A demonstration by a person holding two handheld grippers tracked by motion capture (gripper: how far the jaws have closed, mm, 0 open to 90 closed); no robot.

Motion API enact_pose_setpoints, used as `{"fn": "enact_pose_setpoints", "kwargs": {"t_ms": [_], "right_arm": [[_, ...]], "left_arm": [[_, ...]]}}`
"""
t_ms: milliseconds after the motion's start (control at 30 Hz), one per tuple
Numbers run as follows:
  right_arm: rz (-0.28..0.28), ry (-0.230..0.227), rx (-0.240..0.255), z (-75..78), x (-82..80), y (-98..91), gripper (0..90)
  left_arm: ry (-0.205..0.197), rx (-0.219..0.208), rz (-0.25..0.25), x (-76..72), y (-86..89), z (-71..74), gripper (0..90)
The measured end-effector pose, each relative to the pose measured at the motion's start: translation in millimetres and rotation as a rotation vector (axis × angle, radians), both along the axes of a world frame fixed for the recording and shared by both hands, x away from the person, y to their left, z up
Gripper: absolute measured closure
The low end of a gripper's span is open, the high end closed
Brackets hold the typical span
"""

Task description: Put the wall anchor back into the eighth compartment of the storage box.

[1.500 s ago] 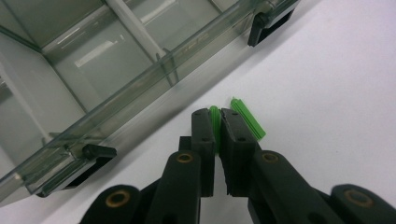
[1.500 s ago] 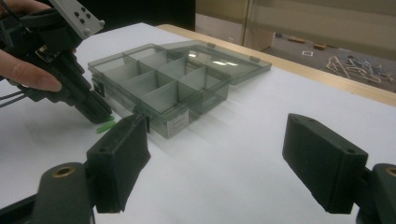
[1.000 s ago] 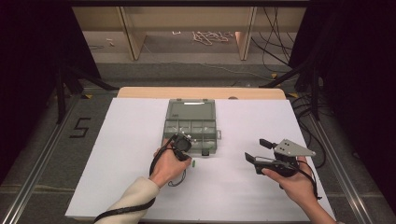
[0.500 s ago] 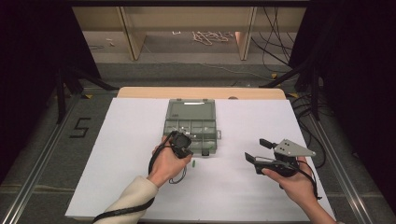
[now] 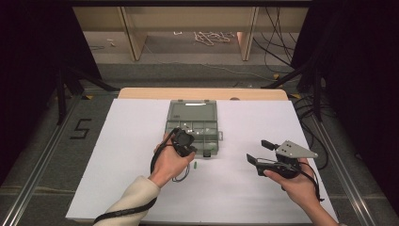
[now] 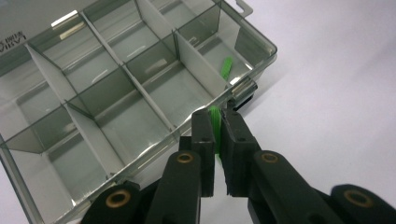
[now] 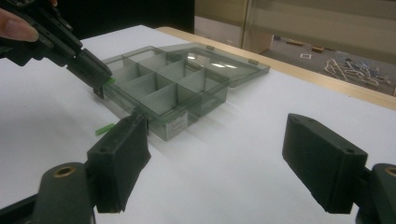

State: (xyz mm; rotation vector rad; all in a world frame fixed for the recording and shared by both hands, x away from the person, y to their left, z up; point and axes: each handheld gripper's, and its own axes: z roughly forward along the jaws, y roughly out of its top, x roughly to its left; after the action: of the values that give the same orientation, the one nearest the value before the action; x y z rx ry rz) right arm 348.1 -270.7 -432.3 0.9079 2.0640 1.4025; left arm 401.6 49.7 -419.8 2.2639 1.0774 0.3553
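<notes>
A thin, bright green plastic stick (image 6: 214, 122) is pinched upright between the matte black jaws of the left gripper (image 6: 215, 125), right at the near rim of a smoky, translucent plastic organiser box (image 6: 116, 88). The box is seen lying open on the white-covered table (image 5: 113, 155), its glossy lid folded flat behind it and its tray split by pale dividers into small rectangular compartments, about eight in the right gripper view. Three green sticks can be counted: the one held, a second (image 6: 226, 68) seen in the left gripper view lying in the box's corner compartment, and a third (image 5: 195, 165) loose on the white sheet just in front of the box. The right gripper (image 5: 262, 151), topped by a grey three-cornered plate, is held well to the right with its blocky jaws spread wide and nothing between them. Dark cables (image 5: 282, 42) and a pale tangle of cord (image 5: 211, 37) are visible on the floor beyond the table's wooden edge.
</notes>
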Motion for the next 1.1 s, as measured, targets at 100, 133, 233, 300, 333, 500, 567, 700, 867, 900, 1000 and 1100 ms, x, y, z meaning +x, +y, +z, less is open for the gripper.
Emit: {"fn": "enact_pose_setpoints", "kwargs": {"t_ms": [100, 133, 233, 300, 333, 500, 567, 700, 867, 900, 1000, 1100], "right_arm": [[0.003, -0.008, 0.017, -0.9, 0.8, 0.7, 23.1], [-0.001, -0.002, 0.009, -0.4, 0.3, 0.2, 23.1], [-0.001, -0.002, 0.008, -0.4, 0.3, 0.1, 23.0], [-0.001, -0.001, 0.007, -0.4, 0.2, 0.1, 23.0], [0.002, -0.008, 0.019, -1.0, 0.8, 0.6, 23.0], [-0.005, 0.015, -0.010, 1.1, -1.0, -1.4, 23.0], [-0.005, 0.015, -0.010, 1.0, -1.0, -1.4, 23.0], [-0.003, 0.016, -0.007, 1.1, -1.0, -1.3, 23.0], [-0.003, 0.016, -0.007, 1.1, -1.0, -1.4, 23.0], [-0.003, 0.000, 0.009, -0.3, 0.3, -0.3, 23.0], [-0.005, 0.014, -0.008, 1.3, -0.9, -1.7, 23.0], [-0.006, 0.014, -0.009, 1.2, -0.8, -1.6, 23.0]], "left_arm": [[0.001, 0.010, -0.008, 0.7, -1.8, 3.7, 85.0], [0.000, 0.009, -0.009, 1.4, -2.6, 4.3, 85.0], [-0.003, 0.007, -0.011, 2.7, -4.7, 5.6, 85.0], [-0.008, 0.002, -0.007, 3.2, -6.9, 6.0, 85.0], [-0.007, 0.000, -0.010, 3.6, -7.8, 6.5, 84.9], [-0.016, 0.000, -0.014, 6.5, -12.1, 8.0, 85.0], [-0.022, 0.006, -0.017, 7.9, -13.4, 8.8, 84.9], [-0.031, 0.004, -0.017, 10.8, -16.7, 10.6, 84.9], [-0.038, 0.007, -0.024, 14.5, -20.4, 12.6, 84.9], [-0.037, 0.008, -0.027, 15.2, -20.9, 12.7, 85.0], [-0.037, 0.007, -0.023, 17.1, -23.5, 12.6, 84.9], [-0.039, 0.006, -0.024, 19.3, -25.7, 12.3, 84.9]]}}
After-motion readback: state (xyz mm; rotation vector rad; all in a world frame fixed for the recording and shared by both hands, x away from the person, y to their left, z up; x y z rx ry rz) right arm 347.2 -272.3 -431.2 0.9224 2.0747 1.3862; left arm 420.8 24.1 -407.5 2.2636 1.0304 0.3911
